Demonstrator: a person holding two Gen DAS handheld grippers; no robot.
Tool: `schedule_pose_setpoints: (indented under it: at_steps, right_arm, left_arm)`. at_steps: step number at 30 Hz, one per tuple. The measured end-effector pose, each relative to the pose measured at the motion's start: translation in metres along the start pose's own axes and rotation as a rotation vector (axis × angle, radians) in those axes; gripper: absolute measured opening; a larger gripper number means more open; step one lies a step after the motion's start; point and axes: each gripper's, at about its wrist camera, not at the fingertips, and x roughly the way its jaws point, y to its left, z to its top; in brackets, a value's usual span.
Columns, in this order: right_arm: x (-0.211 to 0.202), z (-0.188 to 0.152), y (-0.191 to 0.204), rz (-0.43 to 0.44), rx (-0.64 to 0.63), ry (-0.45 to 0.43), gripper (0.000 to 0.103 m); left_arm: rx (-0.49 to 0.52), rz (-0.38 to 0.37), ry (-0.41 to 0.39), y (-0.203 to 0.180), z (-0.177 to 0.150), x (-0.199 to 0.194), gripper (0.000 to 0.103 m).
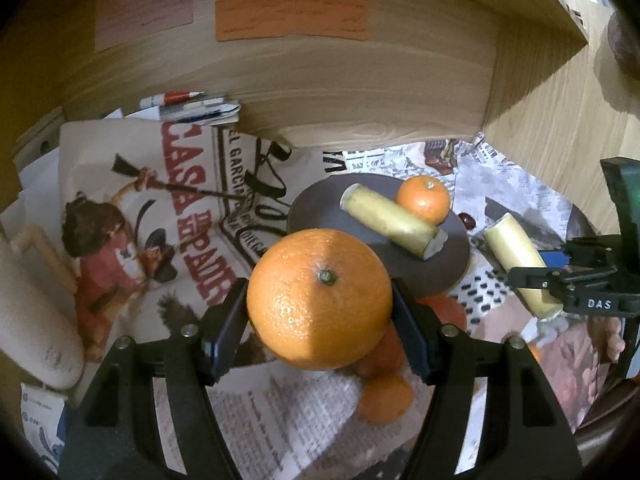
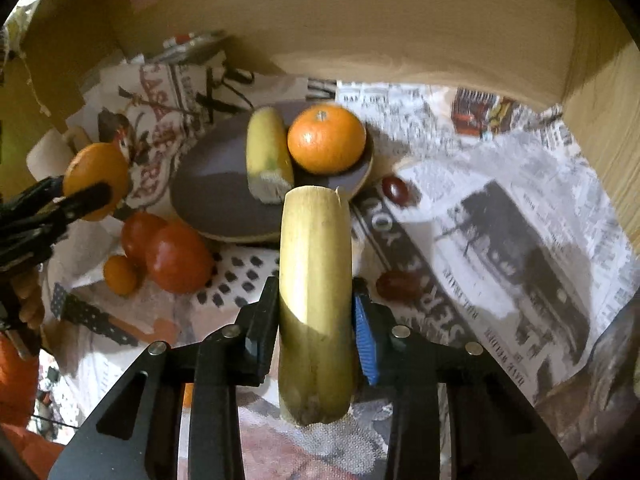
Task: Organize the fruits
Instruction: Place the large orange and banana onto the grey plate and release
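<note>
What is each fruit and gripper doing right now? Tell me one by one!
left gripper: shut on the big orange
big orange: held up off the table
right gripper: shut on the banana piece
banana piece: held, cut end forward
plate: holding two fruits
small orange: resting on the plate
second banana piece: lying on the plate beside the small orange
tomatoes: on the newspaper, off the plate

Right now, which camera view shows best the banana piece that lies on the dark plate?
The left wrist view: the banana piece lies side-on across the plate, showing its full length. The right wrist view shows it foreshortened, cut end toward the camera.
</note>
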Motion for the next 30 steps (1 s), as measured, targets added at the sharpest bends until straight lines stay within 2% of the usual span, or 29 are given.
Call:
schedule_pose_setpoints:
  at_steps: [15, 21, 30]
  right_arm:
    - [-0.011, 0.045, 0.015, 0.038, -0.077, -0.131, 0.031]
    - [-0.001, 0.062, 0.021, 0.064, -0.098, -0.143, 0.031]
    - [0.028, 0.083, 0.021, 0.076, -0.107, -0.111, 0.031]
  left_arm:
    - [-0.010, -0.014, 0.052, -0.002, 0.040, 0.037, 0.068]
    - [-0.005, -0.013, 0.084, -0.002, 0.051, 0.056, 0.068]
    - [-0.002, -0.018, 0.152, -0.001, 0.058, 0.087, 0.068]
